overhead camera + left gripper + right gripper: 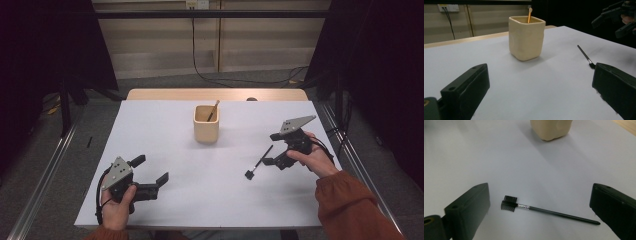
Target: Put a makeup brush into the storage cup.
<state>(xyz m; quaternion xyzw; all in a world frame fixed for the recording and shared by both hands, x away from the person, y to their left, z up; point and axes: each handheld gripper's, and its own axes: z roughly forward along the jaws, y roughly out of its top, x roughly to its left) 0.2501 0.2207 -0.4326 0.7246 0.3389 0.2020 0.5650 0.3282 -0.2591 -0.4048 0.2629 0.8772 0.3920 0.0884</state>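
Fingers of both grippers stand wide, holding nothing: from above, the right gripper hovers over a black brow brush lying flat on the white table, seemingly lining up a pickup, while the left gripper waits well apart. Along the left gripper's spread jaws, a cream cup holds an orange stick, probably the brush's destination. Between the right gripper's open jaws, the brush lies untouched, bristles toward the left jaw.

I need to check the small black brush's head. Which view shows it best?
The right gripper view: the small black brush lies close, its comb head sharp. The high view shows it tiny; the left gripper view shows its thin handle, with the head partly hidden.
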